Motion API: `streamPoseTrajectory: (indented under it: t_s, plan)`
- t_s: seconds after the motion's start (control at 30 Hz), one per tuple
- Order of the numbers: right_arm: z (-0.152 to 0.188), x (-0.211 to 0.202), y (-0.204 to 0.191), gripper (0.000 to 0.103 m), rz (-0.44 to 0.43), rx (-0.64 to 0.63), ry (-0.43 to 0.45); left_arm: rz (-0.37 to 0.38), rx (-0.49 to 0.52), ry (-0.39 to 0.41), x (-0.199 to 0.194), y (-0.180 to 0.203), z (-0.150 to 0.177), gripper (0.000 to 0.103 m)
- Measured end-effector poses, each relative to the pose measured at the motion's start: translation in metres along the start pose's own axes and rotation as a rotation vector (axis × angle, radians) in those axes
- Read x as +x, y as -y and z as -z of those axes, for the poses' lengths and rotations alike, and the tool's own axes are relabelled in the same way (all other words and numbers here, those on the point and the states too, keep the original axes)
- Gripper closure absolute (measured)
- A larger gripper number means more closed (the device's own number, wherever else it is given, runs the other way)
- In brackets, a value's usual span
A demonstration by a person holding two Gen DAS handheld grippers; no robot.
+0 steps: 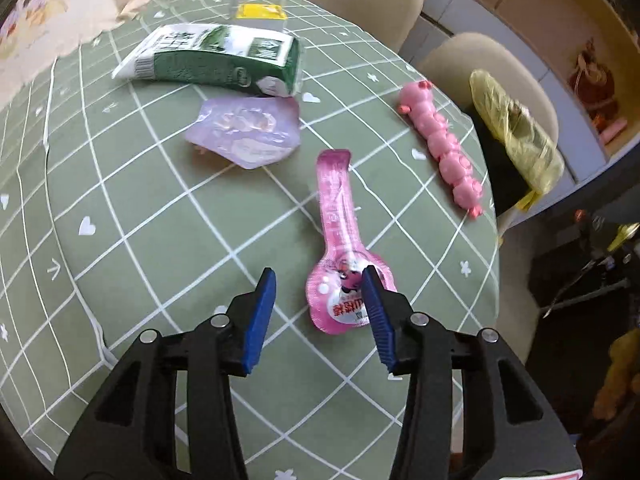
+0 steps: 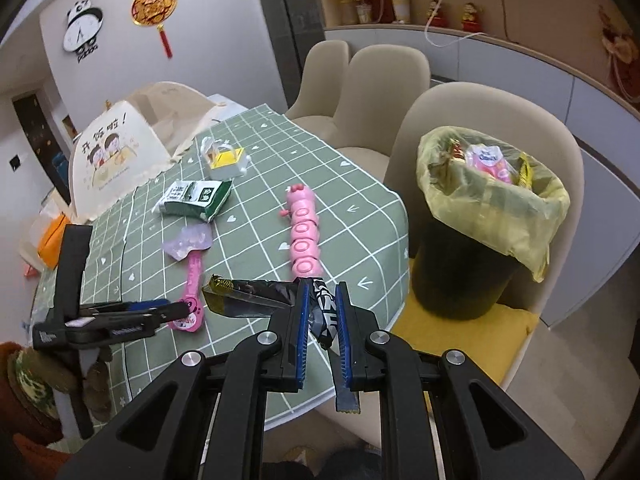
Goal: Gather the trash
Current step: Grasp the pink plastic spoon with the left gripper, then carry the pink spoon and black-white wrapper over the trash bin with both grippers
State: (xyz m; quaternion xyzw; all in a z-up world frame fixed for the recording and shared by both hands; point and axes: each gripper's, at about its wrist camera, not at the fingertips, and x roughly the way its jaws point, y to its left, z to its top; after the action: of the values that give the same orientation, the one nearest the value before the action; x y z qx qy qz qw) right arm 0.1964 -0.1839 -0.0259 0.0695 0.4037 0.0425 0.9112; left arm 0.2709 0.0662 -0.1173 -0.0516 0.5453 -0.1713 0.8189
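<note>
Left gripper [image 1: 320, 276], jaws parted and empty, over the pink spoon-shaped wrapper [image 1: 340, 248] near the table [image 1: 160, 240] edge; right gripper [image 2: 322, 304] pinching a dark wrapper [image 2: 256, 296]; a flat film may slip the pads.

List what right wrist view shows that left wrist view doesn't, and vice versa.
Only right wrist: the right gripper shut on a crumpled black foil wrapper, the open top of the yellow-bagged black bin with trash inside, and the left gripper's side.

Only left wrist: the left gripper seen head-on, open.

Both: spoon-shaped pink plastic packet, lilac pouch, green carton, pink caterpillar toy.
</note>
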Motion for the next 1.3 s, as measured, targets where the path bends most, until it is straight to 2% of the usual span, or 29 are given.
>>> streamPoseTrajectory:
  t_s: [0.07,0.17,0.33,0.47,0.8,0.87,0.9,1.07,1.1,1.17,1.3]
  plan:
    - [0.000,0.001,-0.003,0.089,-0.003,-0.008,-0.006,-0.013,-0.004,0.012,0.000,0.006,0.001,0.061]
    - [0.002,0.001,-0.006,0.089,-0.004,-0.020,-0.014,0.005,0.001,0.004,0.003,0.010,0.001,0.062]
    - [0.002,-0.004,-0.007,0.089,0.004,-0.030,-0.006,0.037,0.005,0.021,-0.002,0.014,0.002,0.086]
    - [0.004,-0.006,-0.005,0.089,0.002,-0.029,-0.004,0.078,0.018,0.044,-0.013,0.014,0.002,0.090]
    - [0.004,-0.019,0.004,0.089,0.000,-0.005,0.036,0.093,0.059,0.081,-0.023,0.018,0.003,0.089]
    - [0.006,-0.020,0.008,0.089,0.003,0.007,0.038,0.080,0.072,0.057,-0.015,0.018,0.005,0.074]
    - [0.007,-0.020,0.011,0.089,0.005,0.014,0.037,0.078,0.076,0.045,-0.012,0.018,0.006,0.071]
    - [0.017,-0.020,0.020,0.089,0.020,0.045,0.026,0.024,0.156,0.027,0.001,0.028,0.018,0.065]
    - [0.019,-0.020,0.021,0.089,0.025,0.051,0.022,0.018,0.165,0.034,0.001,0.030,0.019,0.065]
    - [0.023,-0.021,0.024,0.089,0.030,0.061,0.021,0.021,0.183,0.031,0.001,0.036,0.021,0.074]
    - [0.028,-0.026,0.030,0.089,0.040,0.083,0.029,0.035,0.236,0.040,-0.005,0.048,0.022,0.084]
